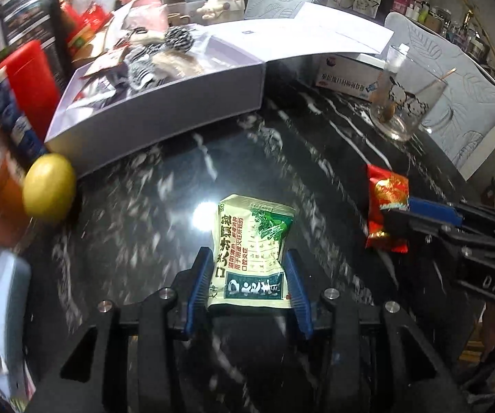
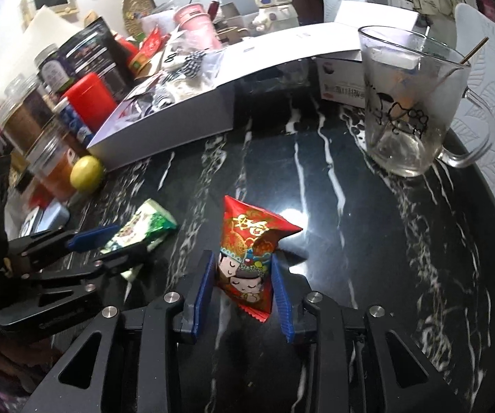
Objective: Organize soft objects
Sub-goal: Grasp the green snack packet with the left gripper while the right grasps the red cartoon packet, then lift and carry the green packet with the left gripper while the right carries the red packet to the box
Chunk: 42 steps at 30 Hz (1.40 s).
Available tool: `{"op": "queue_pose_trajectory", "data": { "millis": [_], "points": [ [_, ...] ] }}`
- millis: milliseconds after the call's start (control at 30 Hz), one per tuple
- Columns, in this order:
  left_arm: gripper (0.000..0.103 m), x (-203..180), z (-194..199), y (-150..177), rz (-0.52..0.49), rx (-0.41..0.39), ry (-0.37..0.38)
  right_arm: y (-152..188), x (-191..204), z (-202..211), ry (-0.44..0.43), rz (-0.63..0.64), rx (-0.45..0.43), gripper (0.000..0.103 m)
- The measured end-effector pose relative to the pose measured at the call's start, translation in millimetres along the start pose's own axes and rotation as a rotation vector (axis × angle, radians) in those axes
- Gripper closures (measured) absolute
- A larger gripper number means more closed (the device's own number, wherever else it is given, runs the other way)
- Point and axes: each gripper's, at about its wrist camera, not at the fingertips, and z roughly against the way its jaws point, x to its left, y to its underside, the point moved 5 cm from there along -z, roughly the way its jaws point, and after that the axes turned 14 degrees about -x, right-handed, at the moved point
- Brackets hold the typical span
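Observation:
My left gripper (image 1: 249,265) is shut on a cream and green sachet (image 1: 252,244), held above the black marble table (image 1: 165,206). My right gripper (image 2: 242,268) is shut on a red snack packet (image 2: 251,247) with cartoon faces. Each gripper shows in the other's view: the right one (image 1: 402,213) with the red packet (image 1: 385,206), the left one (image 2: 109,244) with the green sachet (image 2: 144,227). An open white box (image 1: 165,117) holding striped soft items (image 1: 151,58) stands at the back left; it also shows in the right wrist view (image 2: 171,130).
A yellow lemon (image 1: 48,187) lies by the box's near corner. Jars, a red tin (image 1: 30,79) and clutter line the left side. A glass mug (image 2: 409,103) stands at the right near the table's curved edge. A white carton (image 1: 347,75) sits behind it.

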Motion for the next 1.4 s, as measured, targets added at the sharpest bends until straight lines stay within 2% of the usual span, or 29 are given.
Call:
{"op": "queue_pose_trajectory", "data": {
  "millis": [267,400,433,467,500,633,733,967,1133,1400],
  "points": [
    [0.06,8,19,25,0.025,0.016,0.022,20,19,15,-0.002,0.059,0.039,0.07],
    [0.058,4,14,24,-0.021,0.01,0.003,28,28,20,0.014,0.103,0.061,0.069],
    [0.054,2,12,23,-0.044,0.007,-0.013,29,28,19,0.018,0.104,0.067,0.068],
    [0.046,2,11,23,-0.051,0.003,-0.016,30,27,16,0.019,0.095,0.075,0.065],
    [0.044,2,9,22,-0.039,0.004,-0.008,31,26,14,0.019,0.082,0.078,0.059],
    [0.043,5,6,19,-0.04,-0.029,-0.004,32,22,8,0.022,0.042,0.08,0.058],
    [0.063,9,7,18,-0.026,-0.057,-0.022,32,23,8,0.029,0.049,0.074,0.058],
    [0.067,14,8,17,0.021,-0.056,0.005,31,26,5,0.041,0.065,0.063,0.058],
    [0.068,17,12,19,0.051,-0.053,0.015,29,26,5,0.011,0.024,0.037,0.071],
    [0.068,24,32,8,0.067,-0.1,0.012,22,37,9,-0.027,0.031,0.001,0.074]
  ]
}}
